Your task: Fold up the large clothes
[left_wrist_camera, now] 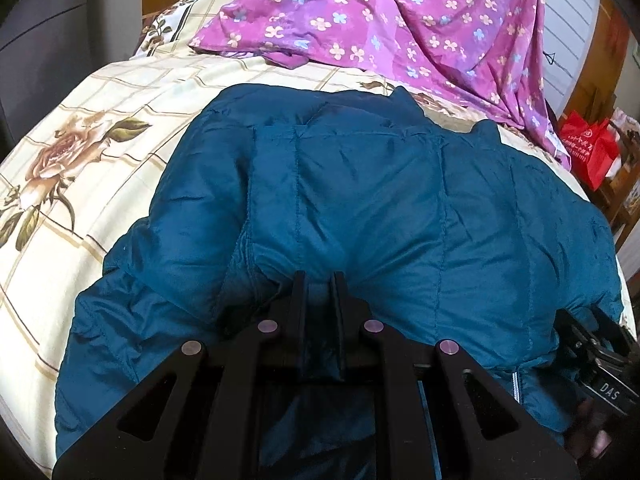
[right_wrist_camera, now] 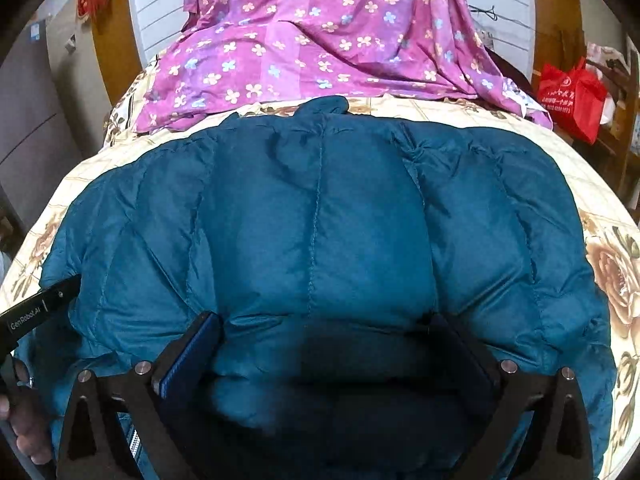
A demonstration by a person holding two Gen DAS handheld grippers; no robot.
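Note:
A teal quilted puffer jacket (left_wrist_camera: 360, 200) lies spread on the bed, collar at the far side. My left gripper (left_wrist_camera: 319, 282) is shut on a fold of the jacket near its near hem; fabric bunches between the black fingers. In the right wrist view the same jacket (right_wrist_camera: 320, 220) fills the middle. My right gripper (right_wrist_camera: 326, 320) stands open and wide, low over the near hem, with puffy fabric bulging between its fingers. The left gripper's body (right_wrist_camera: 40, 308) shows at the left edge there, and the right gripper's body (left_wrist_camera: 596, 344) at the lower right of the left wrist view.
The bed carries a cream checked sheet with roses (left_wrist_camera: 80, 160). A purple flowered cloth (left_wrist_camera: 400, 20) is heaped at the far side, beyond the collar. A red bag (right_wrist_camera: 572, 96) sits on a shelf to the right of the bed. A hand (right_wrist_camera: 24, 432) holds the left gripper.

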